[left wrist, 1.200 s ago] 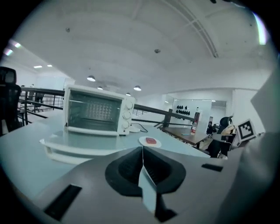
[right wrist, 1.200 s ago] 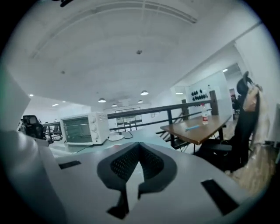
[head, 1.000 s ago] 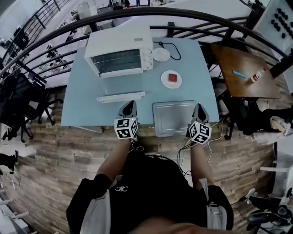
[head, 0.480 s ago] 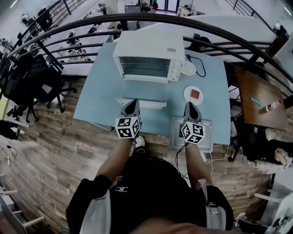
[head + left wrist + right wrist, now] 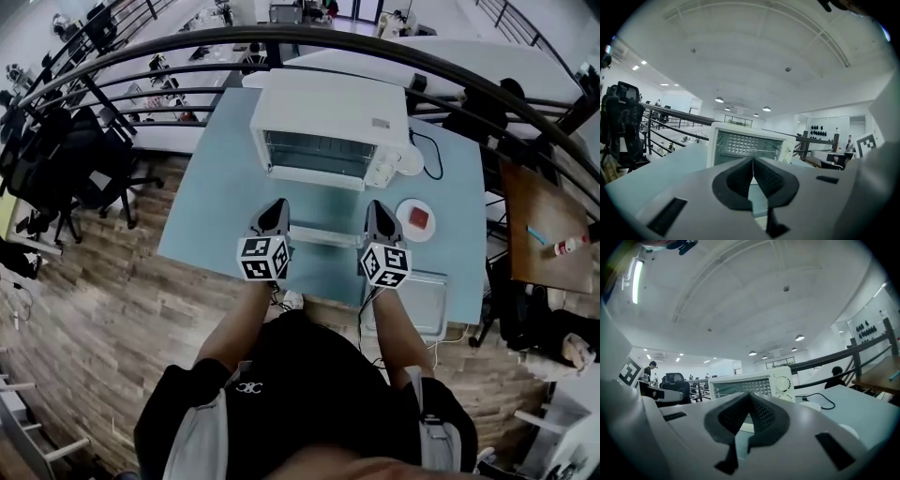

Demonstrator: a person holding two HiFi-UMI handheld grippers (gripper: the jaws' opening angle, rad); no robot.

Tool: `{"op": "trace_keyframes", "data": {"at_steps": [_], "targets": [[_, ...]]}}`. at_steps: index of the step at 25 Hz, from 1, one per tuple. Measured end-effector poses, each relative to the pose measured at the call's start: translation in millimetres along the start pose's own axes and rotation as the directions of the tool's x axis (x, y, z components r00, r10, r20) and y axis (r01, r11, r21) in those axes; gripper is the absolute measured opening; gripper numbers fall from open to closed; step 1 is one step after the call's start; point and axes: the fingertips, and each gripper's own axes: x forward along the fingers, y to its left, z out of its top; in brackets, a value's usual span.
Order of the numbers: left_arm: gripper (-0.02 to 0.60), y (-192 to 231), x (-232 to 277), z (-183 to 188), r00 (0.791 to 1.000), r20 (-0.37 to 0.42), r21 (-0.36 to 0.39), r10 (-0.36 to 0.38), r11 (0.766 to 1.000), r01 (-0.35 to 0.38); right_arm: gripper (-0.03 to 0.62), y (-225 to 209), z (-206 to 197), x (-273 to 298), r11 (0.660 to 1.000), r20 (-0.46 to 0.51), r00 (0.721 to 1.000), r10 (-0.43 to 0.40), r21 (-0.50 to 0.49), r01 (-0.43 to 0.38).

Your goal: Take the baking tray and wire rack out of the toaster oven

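apparently the wire rack (image 5: 736, 150) sits inside the toaster oven (image 5: 333, 112), the baking tray (image 5: 427, 300) on the counter (image 5: 216, 206) to its right. left tool (image 5: 273, 217) and right tool (image 5: 378, 217), both clenched empty, could knock the lowered door (image 5: 323, 234).

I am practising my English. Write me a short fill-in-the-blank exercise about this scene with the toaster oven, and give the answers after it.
1. The left gripper and the right gripper both have their jaws ____ and hold nothing.
2. The baking tray lies outside the toaster oven, on the ____.
3. The item on the small plate is ____ in colour.
4. The body of the toaster oven is ____ in colour.

Answers: closed; table; red; white
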Motion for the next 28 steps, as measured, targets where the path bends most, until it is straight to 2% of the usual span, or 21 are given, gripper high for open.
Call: {"op": "trace_keyframes", "data": {"at_steps": [10, 12, 14, 15, 16, 17, 18, 19, 22, 23, 24, 25, 28], "targets": [[0.017, 44.4, 65.6, 17.3, 0.999, -0.016, -0.035, -0.046, 0.998, 0.046, 0.0, 16.5, -3.7, 79.8, 1.0, -0.012, 1.0, -0.006, 0.028, 0.007], [0.017, 51.3, 78.1, 21.1, 0.998, -0.015, -0.091, -0.064, 0.994, 0.063, 0.0, 15.7, -2.3, 92.2, 0.998, -0.008, 1.0, -0.013, 0.068, 0.013], [0.018, 59.8, 90.6, 23.6, 0.996, -0.002, -0.21, -0.084, 0.974, 0.082, 0.0, 13.2, -3.9, 104.4, 0.989, -0.005, 1.0, -0.016, 0.147, 0.017], [0.018, 65.1, 96.5, 23.6, 0.996, 0.007, -0.286, -0.092, 0.954, 0.091, 0.029, 11.9, -5.8, 109.8, 0.978, -0.002, 1.0, -0.014, 0.207, 0.014], [0.022, 70.4, 102.3, 22.6, 0.995, 0.018, -0.366, -0.1, 0.925, 0.1, 0.093, 9.7, -8.1, 114.6, 0.959, 0.002, 1.0, -0.013, 0.282, 0.012], [0.053, 75.3, 108.0, 21.1, 0.994, 0.03, -0.444, -0.109, 0.889, 0.111, 0.123, 6.0, -10.7, 118.6, 0.931, 0.009, 1.0, -0.019, 0.366, 0.014], [0.115, 79.6, 113.6, 19.4, 0.992, 0.045, -0.52, -0.118, 0.845, 0.125, 0.127, 0.9, -13.0, 121.7, 0.893, 0.019, 0.999, -0.031, 0.45, 0.019], [0.147, 83.7, 118.7, 17.7, 0.99, 0.063, -0.592, -0.126, 0.794, 0.139, 0.147, -4.6, -14.5, 124.2, 0.85, 0.032, 0.998, -0.047, 0.526, 0.023], [0.169, 100.4, 132.1, 11.1, 0.988, 0.109, -0.76, -0.109, 0.631, 0.154, 0.163, -20.0, -16.5, 130.5, 0.707, 0.072, 0.992, -0.104, 0.707, 0.023], [0.175, 106.7, 136.1, 8.8, 0.988, 0.118, -0.795, -0.095, 0.587, 0.151, 0.17, -25.2, -18.0, 132.6, 0.658, 0.078, 0.989, -0.124, 0.752, 0.023], [0.181, 112.1, 140.1, 6.9, 0.989, 0.124, -0.819, -0.083, 0.554, 0.149, 0.179, -30.2, -19.7, 134.7, 0.614, 0.082, 0.986, -0.144, 0.789, 0.024], [0.183, 116.2, 144.0, 5.7, 0.989, 0.128, -0.832, -0.075, 0.535, 0.148, 0.179, -34.7, -21.0, 136.7, 0.576, 0.086, 0.983, -0.162, 0.817, 0.024], [0.183, 122.8, 154.5, 7.2, 0.987, 0.147, -0.84, -0.067, 0.518, 0.16, 0.181, -47.4, -23.2, 141.7, 0.492, 0.096, 0.973, -0.212, 0.87, 0.021]]}}
